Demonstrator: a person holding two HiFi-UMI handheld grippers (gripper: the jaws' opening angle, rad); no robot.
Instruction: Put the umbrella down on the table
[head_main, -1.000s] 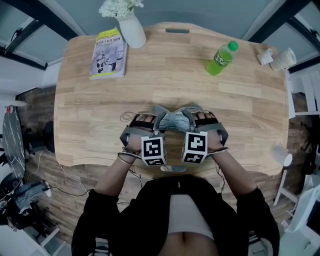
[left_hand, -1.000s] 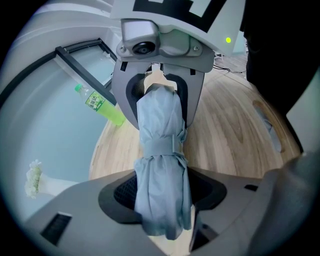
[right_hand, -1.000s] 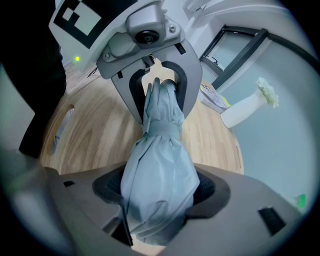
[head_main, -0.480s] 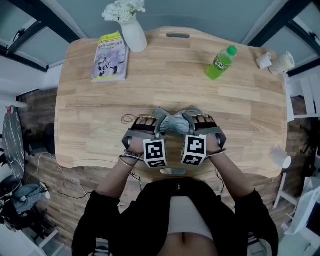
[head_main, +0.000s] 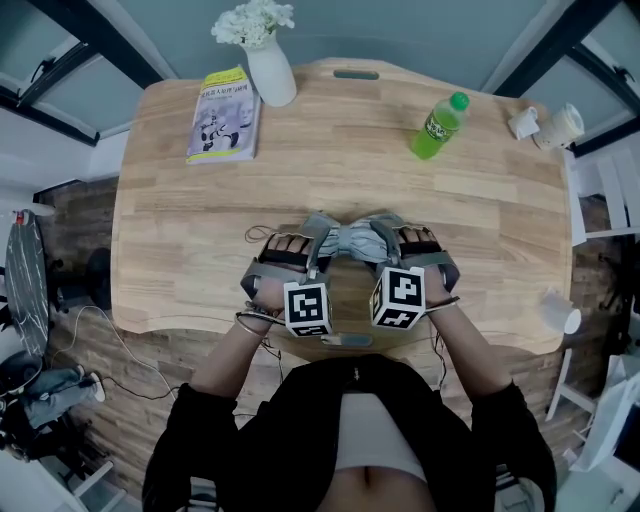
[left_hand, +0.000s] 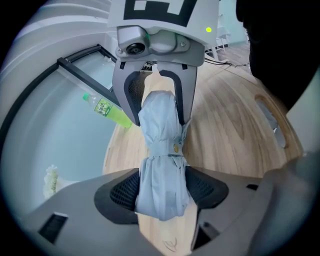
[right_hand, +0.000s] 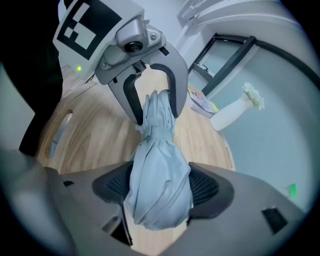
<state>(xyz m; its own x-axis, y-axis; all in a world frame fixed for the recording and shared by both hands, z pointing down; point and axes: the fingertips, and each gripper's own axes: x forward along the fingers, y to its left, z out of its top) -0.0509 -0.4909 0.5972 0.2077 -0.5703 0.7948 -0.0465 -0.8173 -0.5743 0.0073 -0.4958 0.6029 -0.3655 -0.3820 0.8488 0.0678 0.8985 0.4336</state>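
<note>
A folded grey umbrella (head_main: 350, 241) lies crosswise low over the wooden table (head_main: 330, 150), near its front edge, with one gripper at each end. My left gripper (head_main: 312, 240) has the strapped end (left_hand: 160, 150) between its pads. Its jaws are opening, and the fabric only brushes the pads. At the other end my right gripper (head_main: 386, 238) is shut on the umbrella's thicker end (right_hand: 160, 165), which bulges between the pads. Each gripper view shows the other gripper at the far end of the umbrella. Whether the umbrella rests on the wood is hidden.
At the table's back stand a white vase with flowers (head_main: 270, 70) and a book (head_main: 222, 113) on the left, a green bottle (head_main: 438, 125) on the right, and paper cups (head_main: 548, 122) in the far right corner. A thin cable (head_main: 258, 236) lies beside my left gripper.
Both grippers stay almost where they were, with the umbrella between them. The right marker cube has shifted slightly to the right.
</note>
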